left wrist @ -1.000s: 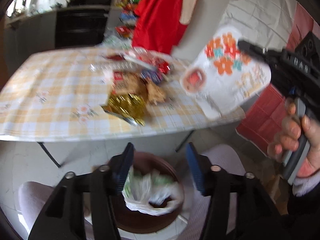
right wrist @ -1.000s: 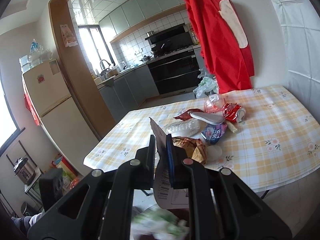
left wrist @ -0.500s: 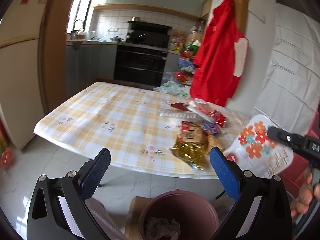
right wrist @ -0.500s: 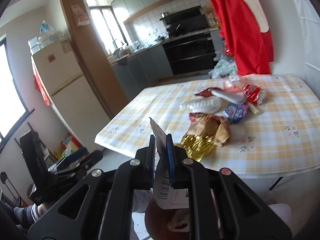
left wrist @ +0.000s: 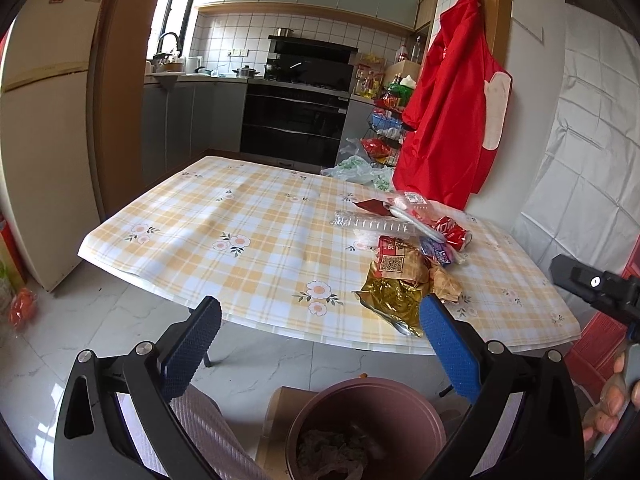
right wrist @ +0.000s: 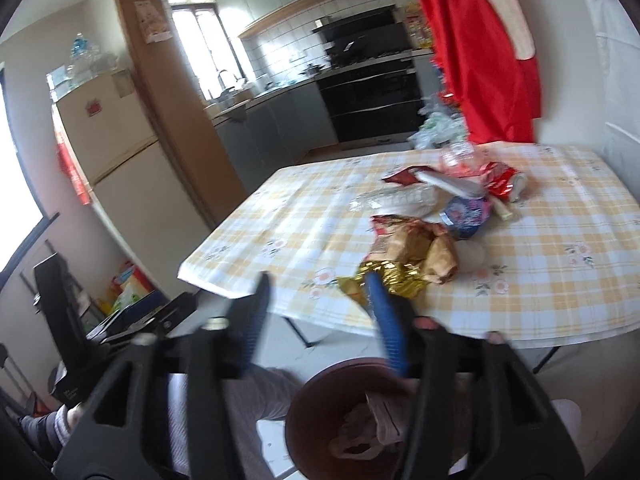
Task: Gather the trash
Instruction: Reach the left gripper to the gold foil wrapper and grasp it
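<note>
A brown trash bin (left wrist: pixel 366 428) stands on the floor below me, with crumpled wrappers inside; it also shows in the right wrist view (right wrist: pixel 352 420). A pile of trash lies on the checked table (left wrist: pixel 248 240): a gold foil wrapper (left wrist: pixel 394 298), brown paper bags (left wrist: pixel 404 266), a clear plastic tray (left wrist: pixel 368 222), a crushed red can (left wrist: pixel 454 232). My left gripper (left wrist: pixel 316 344) is open and empty above the bin. My right gripper (right wrist: pixel 320 320) is open and empty above the bin; the gold wrapper (right wrist: pixel 388 284) lies beyond it.
A red apron (left wrist: pixel 452 120) hangs on the wall behind the table. A fridge (left wrist: pixel 44 128) stands at left, an oven (left wrist: pixel 296 120) at the back. A cardboard piece (left wrist: pixel 280 412) lies beside the bin. A red crate (left wrist: pixel 600 344) sits at right.
My right gripper has opened and let go of the white flowered packet, which now lies in the bin. My left gripper stays open and has lifted slightly.
</note>
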The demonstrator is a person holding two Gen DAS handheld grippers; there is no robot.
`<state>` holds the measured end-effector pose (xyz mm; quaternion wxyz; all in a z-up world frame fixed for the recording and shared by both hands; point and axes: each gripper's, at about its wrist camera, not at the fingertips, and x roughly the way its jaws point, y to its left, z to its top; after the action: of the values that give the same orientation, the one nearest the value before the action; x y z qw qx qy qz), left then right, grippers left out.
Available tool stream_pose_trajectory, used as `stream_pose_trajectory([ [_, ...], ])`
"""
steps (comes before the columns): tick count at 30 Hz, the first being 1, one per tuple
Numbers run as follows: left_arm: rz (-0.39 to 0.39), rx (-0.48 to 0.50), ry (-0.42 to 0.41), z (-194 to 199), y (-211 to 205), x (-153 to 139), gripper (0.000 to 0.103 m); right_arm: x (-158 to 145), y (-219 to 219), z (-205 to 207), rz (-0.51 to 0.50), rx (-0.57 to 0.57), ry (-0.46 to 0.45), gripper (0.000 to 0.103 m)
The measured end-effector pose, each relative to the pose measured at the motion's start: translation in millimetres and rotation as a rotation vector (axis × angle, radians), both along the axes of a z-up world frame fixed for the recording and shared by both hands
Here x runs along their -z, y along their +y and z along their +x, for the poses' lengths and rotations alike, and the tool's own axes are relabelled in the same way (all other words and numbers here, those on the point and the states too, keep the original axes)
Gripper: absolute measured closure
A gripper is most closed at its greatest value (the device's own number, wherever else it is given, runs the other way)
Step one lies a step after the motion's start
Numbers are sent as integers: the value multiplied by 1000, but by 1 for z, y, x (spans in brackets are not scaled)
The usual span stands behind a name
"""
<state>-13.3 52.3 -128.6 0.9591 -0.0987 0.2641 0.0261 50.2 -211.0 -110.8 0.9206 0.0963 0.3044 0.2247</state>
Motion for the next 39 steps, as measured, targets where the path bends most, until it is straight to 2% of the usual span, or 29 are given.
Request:
stream_pose_trajectory([
  [1, 1, 0, 1, 0, 0, 0, 6, -1, -3, 0, -14, 39, -13, 8],
  [6, 11, 6, 16, 2, -2, 3, 6, 3, -16, 7, -76, 156, -8, 6],
  [14, 2, 55, 82, 20, -6, 19, 6, 23, -32, 27, -83, 198, 33, 6],
  [17, -52, 85, 127, 34, -7, 29, 8, 33, -37, 35, -82, 200, 57, 6],
  [19, -101, 112, 159, 46, -9, 36, 18, 38, -38, 40, -85, 198, 66, 6],
  [27, -233, 193, 281, 102, -27, 65, 41, 58, -44, 60, -120, 188, 83, 6],
  [32, -277, 214, 330, 132, -34, 80, 41, 72, -46, 74, -156, 186, 96, 6],
  [39, -350, 194, 426, 174, -38, 119, 41, 91, -46, 98, -181, 175, 126, 6],
])
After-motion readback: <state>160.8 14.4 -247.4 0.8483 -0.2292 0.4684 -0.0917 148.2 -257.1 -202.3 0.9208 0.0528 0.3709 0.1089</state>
